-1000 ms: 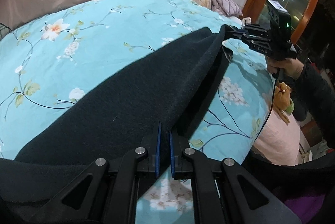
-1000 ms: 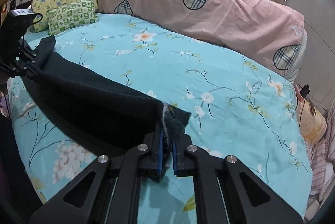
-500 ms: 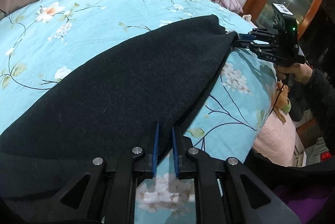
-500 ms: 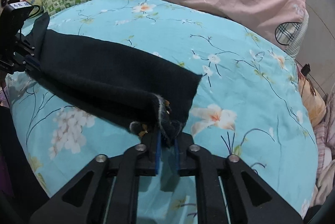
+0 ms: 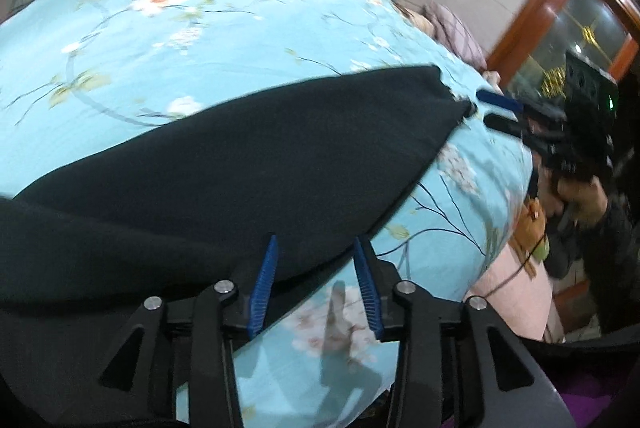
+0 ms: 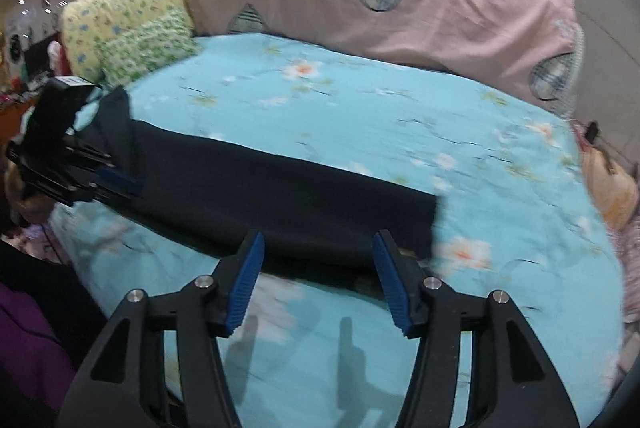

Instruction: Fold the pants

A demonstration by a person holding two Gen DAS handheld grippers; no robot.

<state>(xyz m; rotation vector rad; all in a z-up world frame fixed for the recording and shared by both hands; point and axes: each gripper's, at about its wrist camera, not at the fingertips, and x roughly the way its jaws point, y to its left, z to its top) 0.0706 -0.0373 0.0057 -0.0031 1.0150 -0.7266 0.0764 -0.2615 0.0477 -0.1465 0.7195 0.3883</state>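
Observation:
The black pants (image 5: 248,168) lie flat and long on the turquoise floral bedspread (image 5: 200,40), folded lengthwise. My left gripper (image 5: 316,248) is open and empty at the near end of the pants, its jaws just above the fabric edge. My right gripper (image 6: 320,240) is open and empty at the other end of the pants (image 6: 280,204), pulled back a little from the hem. In the left wrist view the right gripper (image 5: 496,110) shows at the far end, just off the hem. In the right wrist view the left gripper (image 6: 120,180) shows at the waist end.
A long pink bolster with plaid hearts (image 6: 400,0) and yellow-green pillows (image 6: 128,36) line the far side of the bed. The bed's edge (image 5: 516,228) drops off at the right, with a wooden door frame (image 5: 532,4) beyond. A person in purple (image 6: 28,340) stands at the left.
Both grippers have opened and let go of the pants. The pants now lie flat on the bedspread, and both grippers have drawn back slightly from the ends.

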